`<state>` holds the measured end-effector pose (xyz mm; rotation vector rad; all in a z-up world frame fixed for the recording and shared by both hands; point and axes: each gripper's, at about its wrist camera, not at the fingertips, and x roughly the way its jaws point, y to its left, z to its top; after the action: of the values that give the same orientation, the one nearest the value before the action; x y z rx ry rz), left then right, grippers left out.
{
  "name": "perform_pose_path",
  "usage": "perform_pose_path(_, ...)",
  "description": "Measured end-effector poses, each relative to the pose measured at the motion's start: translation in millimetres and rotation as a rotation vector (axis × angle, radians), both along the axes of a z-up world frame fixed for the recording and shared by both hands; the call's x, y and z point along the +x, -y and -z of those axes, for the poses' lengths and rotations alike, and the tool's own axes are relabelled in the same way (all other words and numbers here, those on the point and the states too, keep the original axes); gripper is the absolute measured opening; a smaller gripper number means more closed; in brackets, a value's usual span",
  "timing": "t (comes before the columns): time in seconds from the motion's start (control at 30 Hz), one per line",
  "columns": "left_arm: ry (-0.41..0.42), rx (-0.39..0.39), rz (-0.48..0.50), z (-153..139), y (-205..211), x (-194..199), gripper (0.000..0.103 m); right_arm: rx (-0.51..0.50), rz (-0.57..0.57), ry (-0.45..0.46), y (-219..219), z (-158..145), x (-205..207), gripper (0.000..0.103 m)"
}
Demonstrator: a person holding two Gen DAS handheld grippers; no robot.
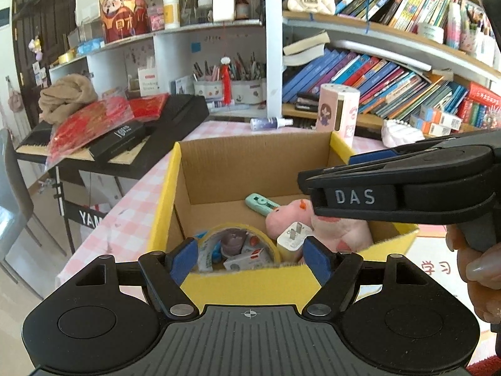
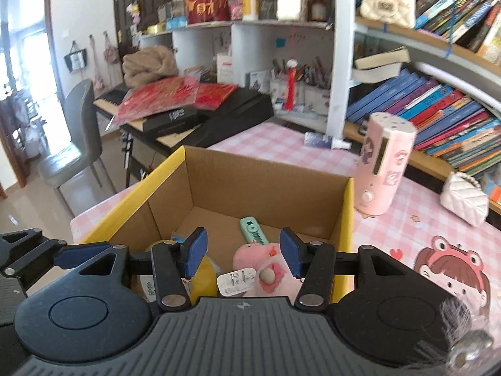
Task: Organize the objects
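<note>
A cardboard box with yellow outer walls [image 1: 250, 285] [image 2: 347, 219] stands open on the pink checked table. Inside lie a yellow tape roll [image 1: 238, 235], a pink plush toy [image 1: 338, 232] [image 2: 260, 257], a white charger plug [image 1: 292, 239] [image 2: 236, 282] and a mint-green cutter [image 1: 261, 203] [image 2: 253, 230]. My left gripper [image 1: 250, 258] hovers over the box's near wall, open, with nothing between its blue pads. Above the plush and plug my right gripper [image 2: 243, 250] is open too, gripping nothing. It shows side-on at the right gripper [image 1: 313, 185] in the left wrist view.
A pink cylindrical appliance [image 2: 386, 163] stands just beyond the box's right corner, with a white quilted purse [image 2: 466, 197] further right. A spray bottle [image 1: 271, 122] lies behind the box. A keyboard piled with red packets [image 1: 109, 131] and a grey chair [image 2: 81, 131] stand left. Bookshelves fill the back.
</note>
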<state>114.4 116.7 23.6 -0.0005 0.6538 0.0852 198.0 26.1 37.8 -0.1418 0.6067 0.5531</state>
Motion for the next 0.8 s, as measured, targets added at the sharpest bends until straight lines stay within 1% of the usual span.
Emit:
perform_pose_path(0.17,0.016,-0.013,0.005,-2.1,-8.0,-26.1,0.076,0.018,0.066,0.033,3.2,-5.4,-29.1,0.05)
perform_pose_path(0.37,0.009,-0.023,0.023,1.7,-13.0,-60.1,0.077,0.019,0.144,0.065,6.8,-6.7,-76.3,0.051)
perform_pose_path(0.43,0.003,-0.023,0.029,3.7,-13.1,-70.7,0.078,0.02,0.183,0.069,10.2,-5.5,-93.0,0.052)
perform_pose_path(0.47,-0.002,-0.025,0.031,5.0,-13.1,-75.7,0.082,0.019,0.205,0.071,12.5,-4.5,-101.4,0.053)
perform_pose_path(0.53,-0.009,-0.031,0.039,7.2,-12.7,-85.4,0.083,0.017,0.247,0.069,17.5,-2.3,-117.0,0.053)
perform_pose_path(0.67,-0.023,-0.038,0.074,11.9,-7.7,-101.8,0.083,0.023,0.34,0.061,30.4,3.4,-147.1,0.053)
perform_pose_path(0.8,-0.042,-0.038,0.124,19.9,3.1,-116.2,0.083,0.022,0.421,0.06,43.5,11.3,-174.1,0.057)
